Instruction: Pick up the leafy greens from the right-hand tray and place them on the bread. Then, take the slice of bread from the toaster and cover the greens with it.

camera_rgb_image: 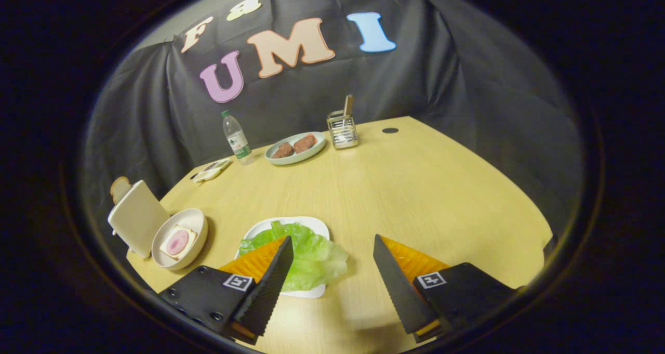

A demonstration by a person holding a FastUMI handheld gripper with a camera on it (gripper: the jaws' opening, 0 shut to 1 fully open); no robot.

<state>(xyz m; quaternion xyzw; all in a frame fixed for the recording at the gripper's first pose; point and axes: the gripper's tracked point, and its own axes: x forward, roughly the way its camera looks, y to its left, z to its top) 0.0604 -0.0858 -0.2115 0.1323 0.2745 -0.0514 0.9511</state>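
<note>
The leafy greens [306, 252] lie on a white tray [311, 224] just ahead of my left finger, partly hidden behind it. My gripper [331, 250] hovers open above the table, nothing between its fingers; the greens sit left of the gap. Further left, a round white bowl [200, 226] holds a slice of bread topped with a pink meat slice [177, 242]. Beside it stands a cream toaster [136, 219] with a slice of bread [119, 187] poking out of its top.
At the far side of the wooden table [415, 187] stand a water bottle [237, 140], a green plate with two brown patties [295, 147], a wire holder [343, 130] and a small dish [210, 171]. The table's edges fall off to the right and near side.
</note>
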